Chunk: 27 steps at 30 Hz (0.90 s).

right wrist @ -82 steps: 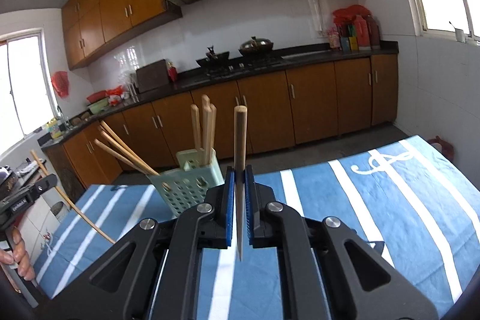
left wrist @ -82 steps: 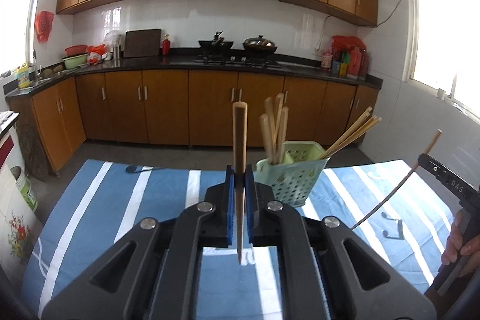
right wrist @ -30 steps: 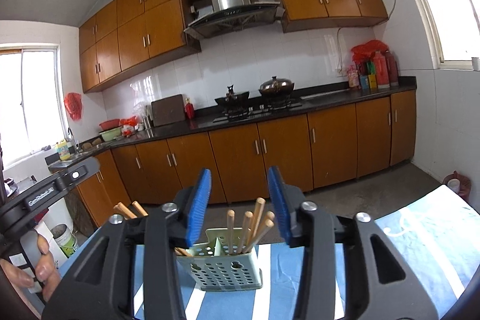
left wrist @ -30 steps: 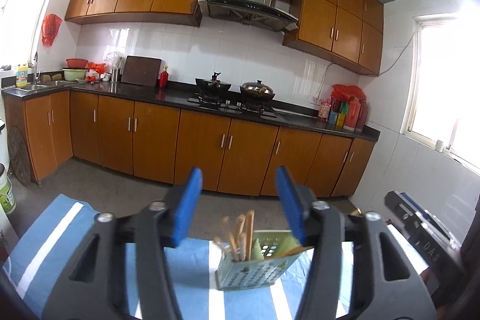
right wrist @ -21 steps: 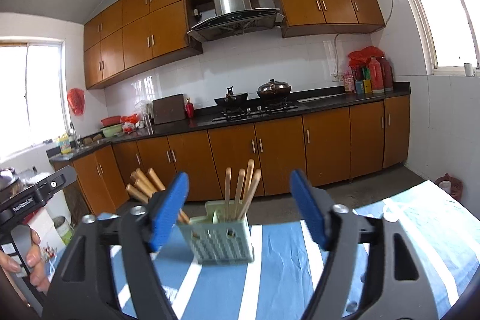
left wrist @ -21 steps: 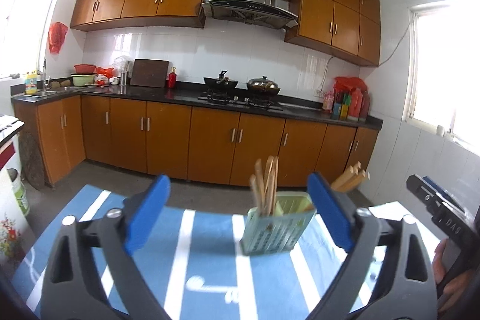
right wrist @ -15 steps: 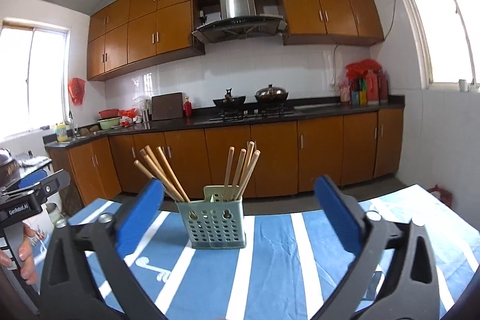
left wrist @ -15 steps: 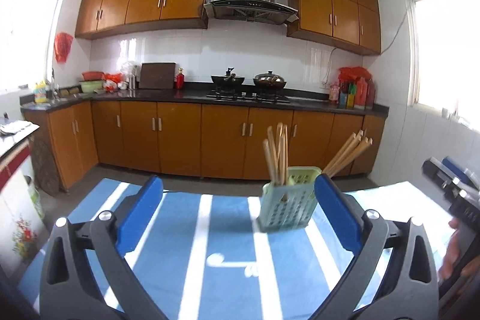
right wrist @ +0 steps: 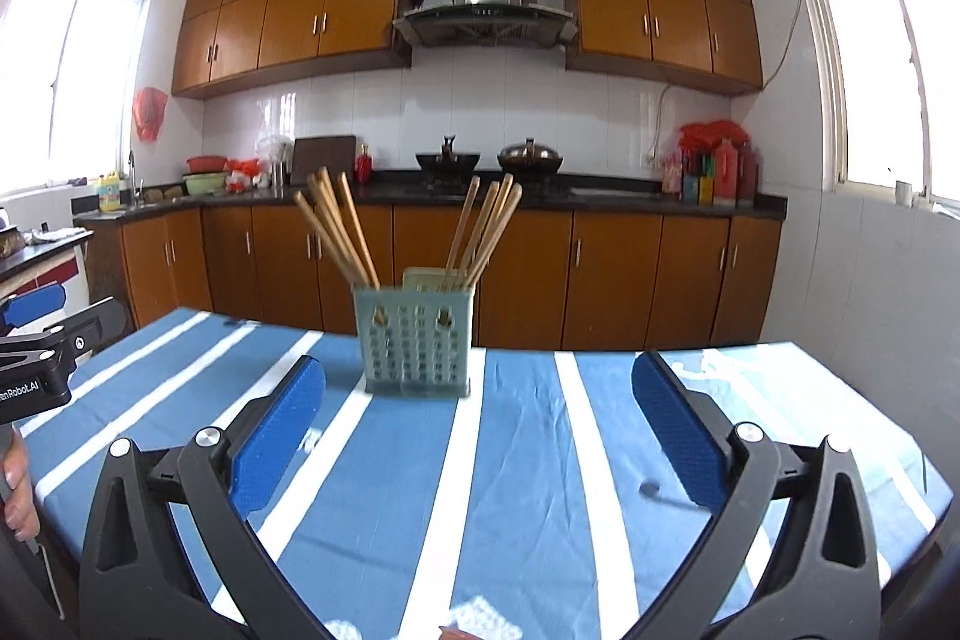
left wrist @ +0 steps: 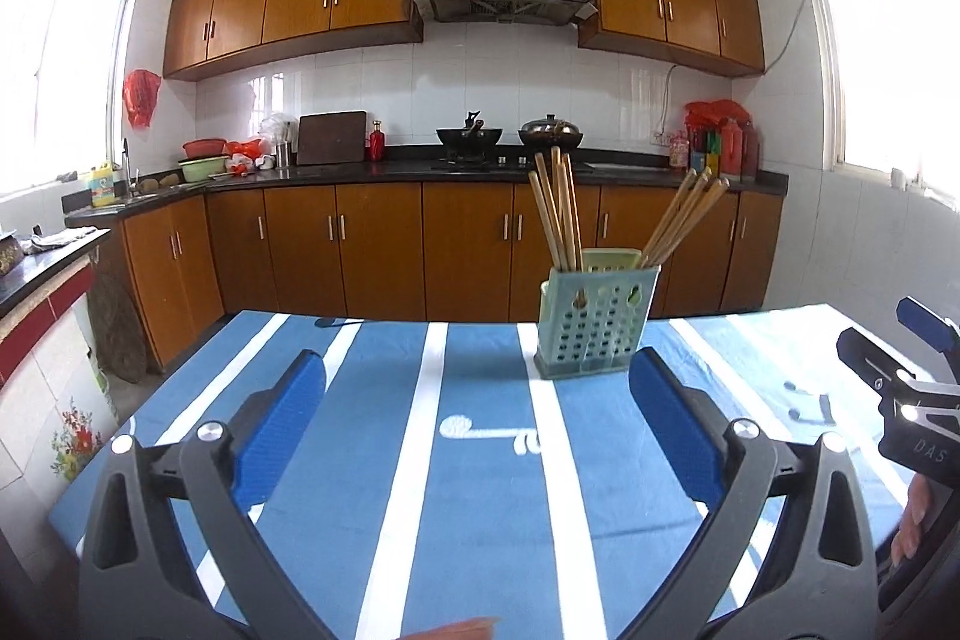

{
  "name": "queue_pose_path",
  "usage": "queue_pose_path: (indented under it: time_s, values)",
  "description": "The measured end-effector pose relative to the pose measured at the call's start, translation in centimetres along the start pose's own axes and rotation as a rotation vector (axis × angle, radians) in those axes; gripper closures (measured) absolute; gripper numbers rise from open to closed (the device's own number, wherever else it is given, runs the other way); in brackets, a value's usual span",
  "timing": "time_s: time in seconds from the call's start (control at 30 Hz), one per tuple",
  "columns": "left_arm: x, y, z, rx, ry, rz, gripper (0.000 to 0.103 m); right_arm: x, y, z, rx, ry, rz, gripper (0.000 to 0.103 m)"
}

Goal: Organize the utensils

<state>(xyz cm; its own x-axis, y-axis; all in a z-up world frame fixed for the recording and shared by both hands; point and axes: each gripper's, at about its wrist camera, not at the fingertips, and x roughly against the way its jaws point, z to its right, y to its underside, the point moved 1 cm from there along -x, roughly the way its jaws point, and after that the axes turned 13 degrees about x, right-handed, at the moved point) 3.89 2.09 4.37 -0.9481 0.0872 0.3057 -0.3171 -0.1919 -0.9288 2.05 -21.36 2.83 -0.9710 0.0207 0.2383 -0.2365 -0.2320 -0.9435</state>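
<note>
Right tongs (right wrist: 477, 436) gape empty; chopsticks (right wrist: 342, 232) fill basket (right wrist: 415, 340).

- A cloth (left wrist: 480, 490) striped blue and white is seen.
- A pale green holder (left wrist: 591, 334), perforated with holes, is seen.
- Tan chopsticks (left wrist: 555, 214) are seen.
- Blue pads (right wrist: 279, 421) on black grippers are shown.
- Orange-brown cabinets (right wrist: 624, 274) are seen far.

left wrist: facing across table, near | right wrist: likewise | both sharing chopstick holder (left wrist: 594, 319) (right wrist: 415, 340), stove wall

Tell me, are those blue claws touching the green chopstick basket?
Apart. In both wrist views, the left gripper and right gripper stand open, with striped cloth visible between them and the basket.
</note>
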Motion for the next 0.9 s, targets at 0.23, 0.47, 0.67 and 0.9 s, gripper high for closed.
queue_pose_path:
  time_s: [0.23,0.47,0.67,0.9]
  values:
    - [0.6,2.5,0.1,-0.004,0.011,-0.026,0.004,0.3,2.1,-0.5,-0.023,-0.016,-0.056,0.002]
    - [0.5,4.6,0.4,-0.016,0.006,-0.051,0.004,0.2,3.7,-0.5,-0.054,-0.019,-0.100,0.002]
    - [0.5,5.4,0.3,-0.014,0.007,-0.057,0.004,0.4,4.2,-0.5,-0.052,-0.018,-0.104,0.002]
    - [0.3,5.5,0.2,-0.004,0.010,-0.065,0.004,0.6,4.8,-0.6,-0.059,-0.020,-0.112,0.002]
